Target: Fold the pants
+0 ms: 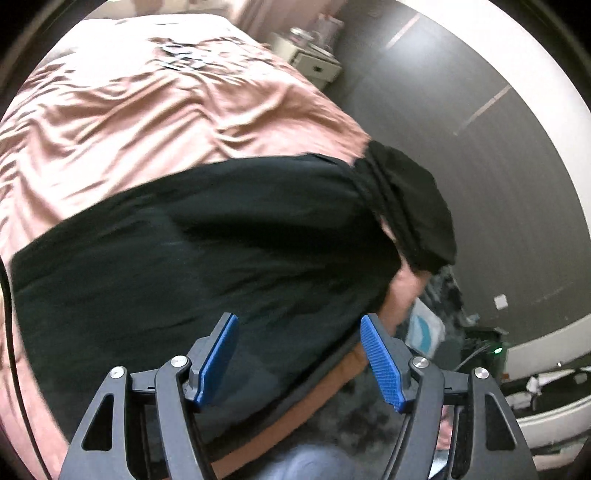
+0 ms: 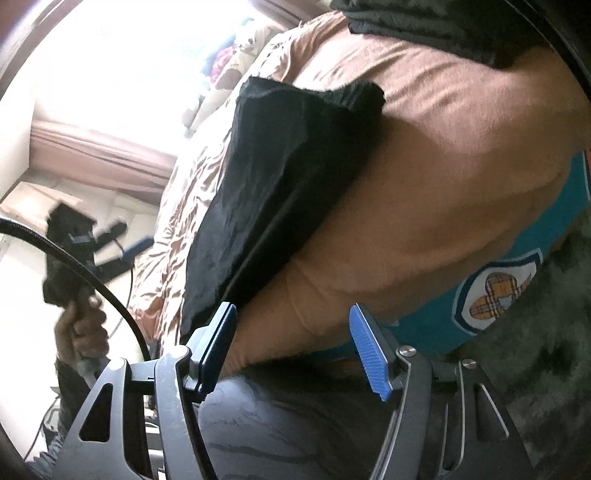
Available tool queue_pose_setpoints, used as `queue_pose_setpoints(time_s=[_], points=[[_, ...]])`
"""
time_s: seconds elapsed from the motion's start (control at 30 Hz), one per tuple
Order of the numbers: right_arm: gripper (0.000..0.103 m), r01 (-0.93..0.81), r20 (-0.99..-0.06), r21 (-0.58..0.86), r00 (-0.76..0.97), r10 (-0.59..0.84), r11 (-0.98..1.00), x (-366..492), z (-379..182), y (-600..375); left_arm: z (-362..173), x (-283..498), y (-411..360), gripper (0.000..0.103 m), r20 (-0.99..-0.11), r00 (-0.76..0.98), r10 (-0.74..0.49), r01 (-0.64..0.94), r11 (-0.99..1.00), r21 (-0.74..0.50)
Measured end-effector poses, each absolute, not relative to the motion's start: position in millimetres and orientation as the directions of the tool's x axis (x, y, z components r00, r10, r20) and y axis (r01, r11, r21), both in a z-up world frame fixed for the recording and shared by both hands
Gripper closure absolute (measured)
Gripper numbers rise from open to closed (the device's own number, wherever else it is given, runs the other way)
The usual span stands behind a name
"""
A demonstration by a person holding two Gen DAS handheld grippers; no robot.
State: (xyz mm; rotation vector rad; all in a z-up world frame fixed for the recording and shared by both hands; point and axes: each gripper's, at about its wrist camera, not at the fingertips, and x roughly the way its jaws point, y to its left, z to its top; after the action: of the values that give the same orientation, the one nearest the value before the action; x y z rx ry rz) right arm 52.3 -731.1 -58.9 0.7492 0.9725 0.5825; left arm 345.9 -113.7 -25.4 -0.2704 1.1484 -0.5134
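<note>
The black pants (image 1: 207,236) lie flat across the near edge of a bed with a pink sheet (image 1: 110,110). One end (image 1: 410,206) hangs over the bed's corner. My left gripper (image 1: 300,319) hovers over the near hem, jaws open, blue pads apart with nothing pinched. In the right wrist view the pants (image 2: 266,192) show as a dark slab on the bed's edge. My right gripper (image 2: 291,308) is open, low beside the bed's brown side (image 2: 406,221). Its left fingertip sits next to the pants' near corner. The left gripper (image 2: 92,240) appears blurred there, held by a hand (image 2: 81,325).
A pale nightstand (image 1: 314,59) stands beyond the bed's far corner. A dark shaggy rug (image 2: 535,332) and a teal mat with a shield print (image 2: 509,280) lie by the bed. Another dark cloth (image 2: 424,22) sits on the bed. A black cable (image 2: 110,295) crosses at left.
</note>
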Motion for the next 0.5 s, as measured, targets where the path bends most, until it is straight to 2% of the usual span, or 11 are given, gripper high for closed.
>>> queue_pose_setpoints(time_s=[0.23,0.5], points=[[0.041,-0.149,-0.513,0.751,0.481,0.711,0.643,73,-35,-737,-36,327,-45,0.032,-0.814,0.381,-0.439,0.150,0.898,-0.414],[0.041,-0.136,-0.503,0.756,0.505,0.701,0.640,106,-30,-736,-67,305,17,0.033,-0.817,0.416,-0.399,0.028,0.904,-0.427]])
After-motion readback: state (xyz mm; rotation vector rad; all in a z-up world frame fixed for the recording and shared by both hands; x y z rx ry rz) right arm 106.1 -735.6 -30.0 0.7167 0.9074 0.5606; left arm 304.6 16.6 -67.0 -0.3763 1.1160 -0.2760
